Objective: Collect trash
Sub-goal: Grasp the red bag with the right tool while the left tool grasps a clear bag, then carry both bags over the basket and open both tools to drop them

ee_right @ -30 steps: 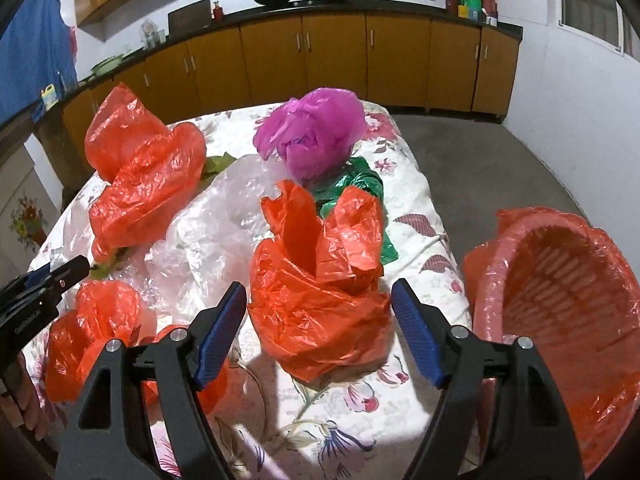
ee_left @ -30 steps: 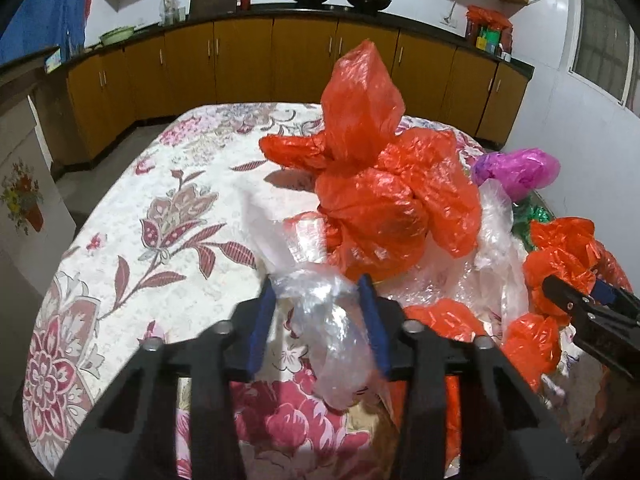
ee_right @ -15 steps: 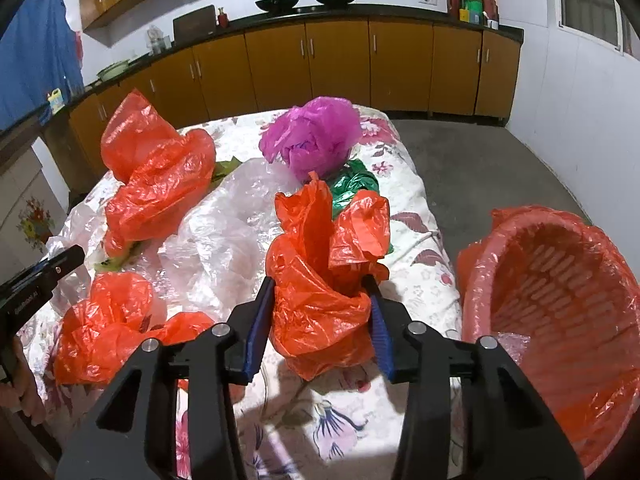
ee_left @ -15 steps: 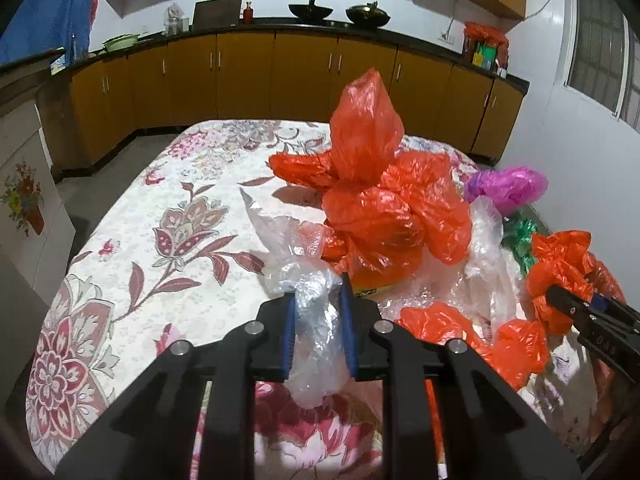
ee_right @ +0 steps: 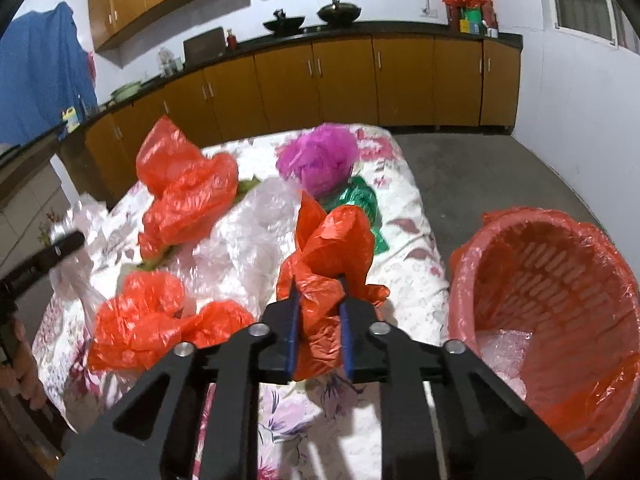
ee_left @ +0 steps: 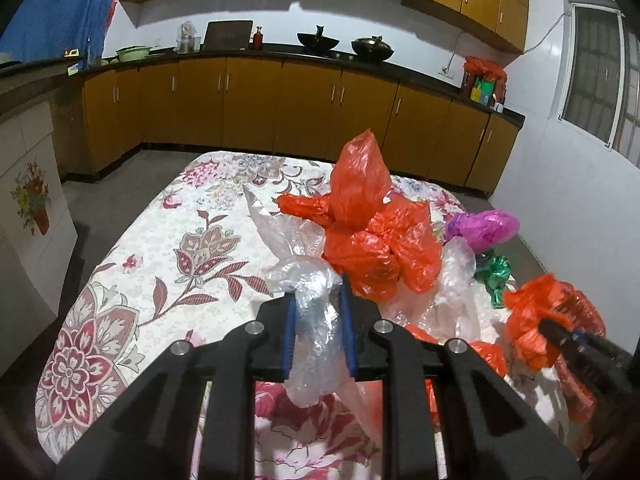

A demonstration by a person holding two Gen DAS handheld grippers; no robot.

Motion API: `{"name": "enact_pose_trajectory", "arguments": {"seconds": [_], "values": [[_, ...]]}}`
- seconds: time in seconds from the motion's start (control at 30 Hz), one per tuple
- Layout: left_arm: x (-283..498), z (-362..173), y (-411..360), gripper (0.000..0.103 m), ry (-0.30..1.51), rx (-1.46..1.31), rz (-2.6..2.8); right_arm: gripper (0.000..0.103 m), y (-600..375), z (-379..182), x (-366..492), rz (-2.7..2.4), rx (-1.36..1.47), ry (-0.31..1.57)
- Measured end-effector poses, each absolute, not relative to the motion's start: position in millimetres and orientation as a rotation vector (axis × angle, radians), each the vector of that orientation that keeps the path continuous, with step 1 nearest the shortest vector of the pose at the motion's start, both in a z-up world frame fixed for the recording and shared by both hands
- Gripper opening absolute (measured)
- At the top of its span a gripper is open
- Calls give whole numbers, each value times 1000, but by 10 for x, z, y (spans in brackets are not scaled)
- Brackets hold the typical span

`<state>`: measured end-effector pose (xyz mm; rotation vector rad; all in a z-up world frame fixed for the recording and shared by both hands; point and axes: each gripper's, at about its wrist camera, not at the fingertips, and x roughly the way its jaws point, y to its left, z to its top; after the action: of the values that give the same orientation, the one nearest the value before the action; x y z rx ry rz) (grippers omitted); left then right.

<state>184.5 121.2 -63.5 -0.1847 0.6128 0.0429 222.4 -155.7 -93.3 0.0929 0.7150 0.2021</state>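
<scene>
Nearest, in the right wrist view: right hand-held gripper [ee_right: 319, 330] closing on a crumpled orange bag [ee_right: 328, 256], blue pads pressing its lower folds from both sides, the rest of the bag standing up and forward past the fingertips. Just to the right of that grip, beside the bed's edge and lower down: a lined orange basket [ee_right: 560, 292], mouth tipped toward the camera, some clear plastic already at the bottom. Judged the relation the coming move turns on: basket to the right of the held bag and near, so a short swing rightward and over the rim, then a release. Right hand clearly nearer the basket than the left.

In the left wrist view: left hand-held gripper [ee_left: 318, 320] clamped on a clear plastic bag [ee_left: 312, 312], wad squeezed between the pads, long axis running along the fingers, a tail hanging below and a twisted end reaching up and away. Basket not visible here; judged a longer carry across the pile for this hand.

Farther out on the floral bedspread [ee_left: 168, 256]: a large orange bag heap [ee_left: 372, 236], loose clear plastic, a green wrapper [ee_left: 496, 276], a magenta bag [ee_left: 484, 228]. All still to collect, by the look of it. Beyond, brown cabinets along the wall.
</scene>
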Motion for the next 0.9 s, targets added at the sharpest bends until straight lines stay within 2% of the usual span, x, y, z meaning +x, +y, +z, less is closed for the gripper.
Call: {"name": "enact_pose_trajectory", "arguments": {"seconds": [0.17, 0.37, 0.9], "values": [[1799, -531, 1203, 20, 593, -187, 41, 10, -1548, -942, 2155, 203, 105, 697], [1740, -312, 1054, 20, 549, -182, -3, 10, -1656, -704, 2074, 191, 110, 634], [1617, 65, 65, 20, 469, -138, -237, 10, -2348, -242, 1593, 35, 152, 480]]}}
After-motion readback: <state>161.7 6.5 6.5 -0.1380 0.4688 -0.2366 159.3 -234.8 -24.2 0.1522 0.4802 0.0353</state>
